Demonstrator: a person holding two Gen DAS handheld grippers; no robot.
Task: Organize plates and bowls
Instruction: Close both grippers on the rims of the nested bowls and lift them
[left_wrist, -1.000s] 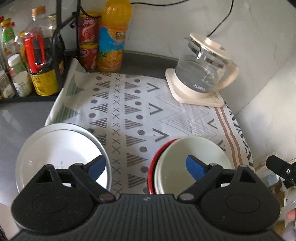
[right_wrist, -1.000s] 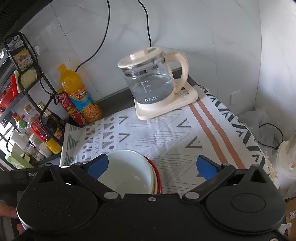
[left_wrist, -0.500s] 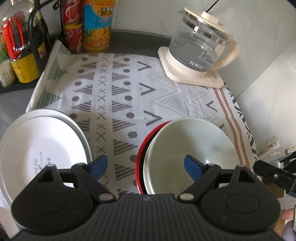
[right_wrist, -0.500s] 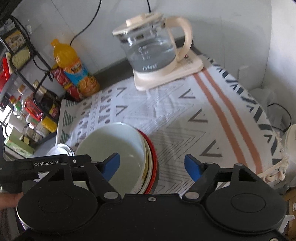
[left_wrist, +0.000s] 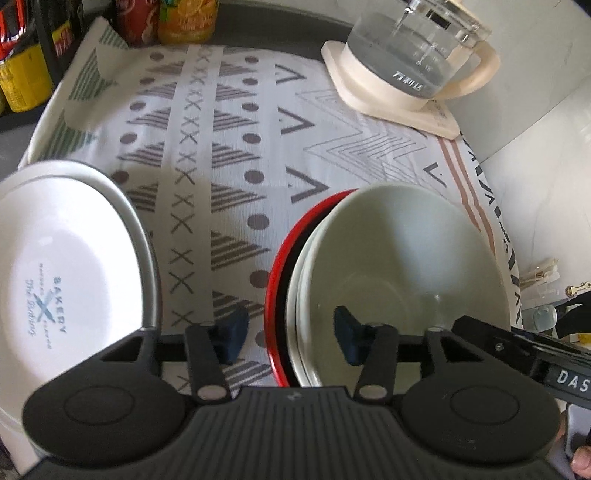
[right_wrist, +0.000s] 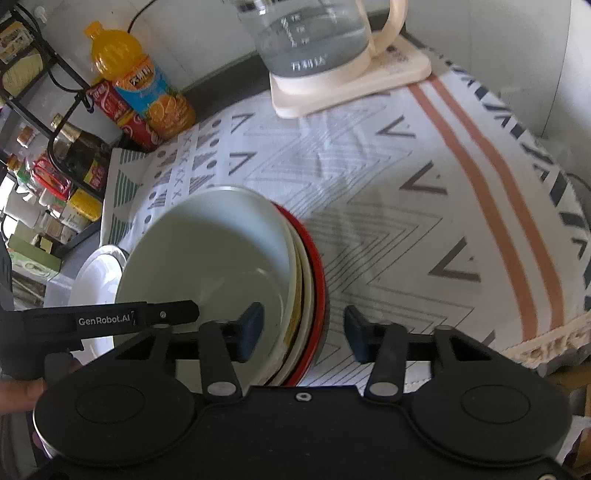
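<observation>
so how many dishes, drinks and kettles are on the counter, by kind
stacked round bowls, pale green one on top, red-rimmed one at the bottom: at least 3
white round plate printed BAKERY: 1
orange juice bottle: 1
red soda cans: 2
glass kettle: 1
total: at least 8

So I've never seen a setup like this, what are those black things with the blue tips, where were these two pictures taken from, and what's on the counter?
They are two hand-held grippers, one in each of a person's hands, each with a camera looking along its two blue-tipped fingers. One picture comes from the left gripper, the other from the right gripper. Both are open and hold nothing, but each straddles an opposite rim of the bowl stack: pale bowls nested in a red one. The stack sits on a patterned cloth. Left of it lies a white plate printed "Bakery". At the back stand a glass kettle on its cream base, an orange drink bottle and red cans.
</observation>
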